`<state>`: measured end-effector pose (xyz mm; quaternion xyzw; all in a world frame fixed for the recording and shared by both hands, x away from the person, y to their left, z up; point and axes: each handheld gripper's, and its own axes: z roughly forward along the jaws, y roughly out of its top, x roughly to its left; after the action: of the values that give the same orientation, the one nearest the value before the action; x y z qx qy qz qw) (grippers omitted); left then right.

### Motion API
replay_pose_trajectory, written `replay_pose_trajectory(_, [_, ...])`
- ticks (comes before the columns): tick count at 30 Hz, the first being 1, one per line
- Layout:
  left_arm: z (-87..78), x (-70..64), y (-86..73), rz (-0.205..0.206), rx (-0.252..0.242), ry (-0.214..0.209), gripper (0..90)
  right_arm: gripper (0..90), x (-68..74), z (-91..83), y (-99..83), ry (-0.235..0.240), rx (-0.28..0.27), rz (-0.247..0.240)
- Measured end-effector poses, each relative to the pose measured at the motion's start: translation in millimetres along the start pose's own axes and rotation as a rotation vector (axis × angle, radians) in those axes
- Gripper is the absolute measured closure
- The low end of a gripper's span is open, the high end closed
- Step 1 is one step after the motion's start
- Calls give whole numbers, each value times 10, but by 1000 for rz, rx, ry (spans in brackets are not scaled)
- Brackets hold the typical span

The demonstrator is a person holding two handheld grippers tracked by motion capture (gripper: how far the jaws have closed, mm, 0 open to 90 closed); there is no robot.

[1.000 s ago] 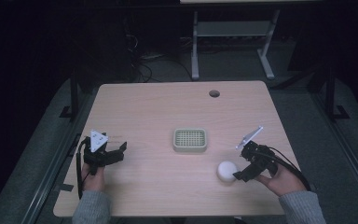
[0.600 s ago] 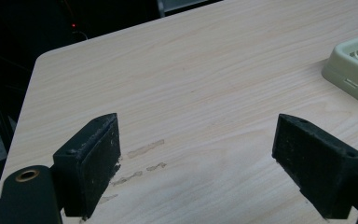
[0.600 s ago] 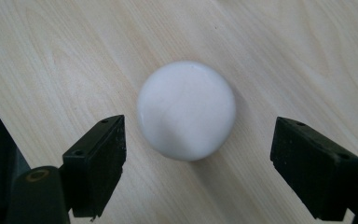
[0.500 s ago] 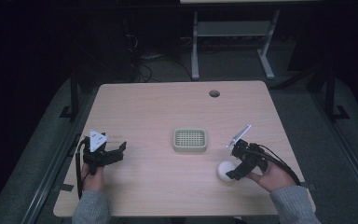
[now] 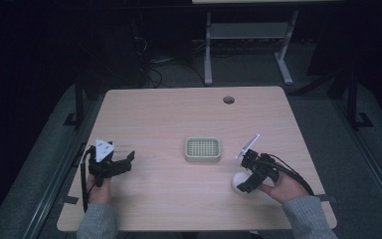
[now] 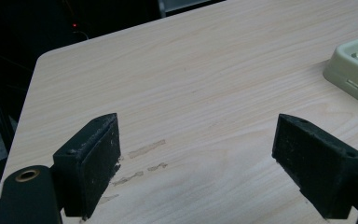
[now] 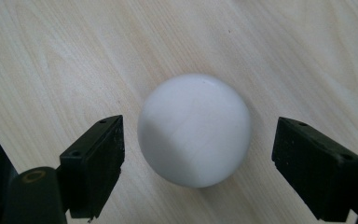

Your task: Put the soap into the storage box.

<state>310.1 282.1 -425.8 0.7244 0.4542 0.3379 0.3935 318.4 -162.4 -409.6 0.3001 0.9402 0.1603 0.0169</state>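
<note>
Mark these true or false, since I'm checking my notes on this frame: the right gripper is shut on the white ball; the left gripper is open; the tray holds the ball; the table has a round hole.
1. The right gripper is shut on the white round ball. False: its jaws stand open, apart from it.
2. The left gripper is open. True.
3. The pale green slatted plastic tray holds the ball. False: the ball lies on the light wooden table.
4. The table has a round hole. True.

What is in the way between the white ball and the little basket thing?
Nothing visible. The white ball lies on bare table between the open jaws of the right gripper, and only plain wood lies between it and the green basket.
</note>
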Motion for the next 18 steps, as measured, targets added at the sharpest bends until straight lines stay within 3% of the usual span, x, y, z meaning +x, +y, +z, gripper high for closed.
replay_pose_trajectory(18, [1, -6, 2, 0, 1, -1, 149, 158, 18, 166, 42, 9, 50, -7])
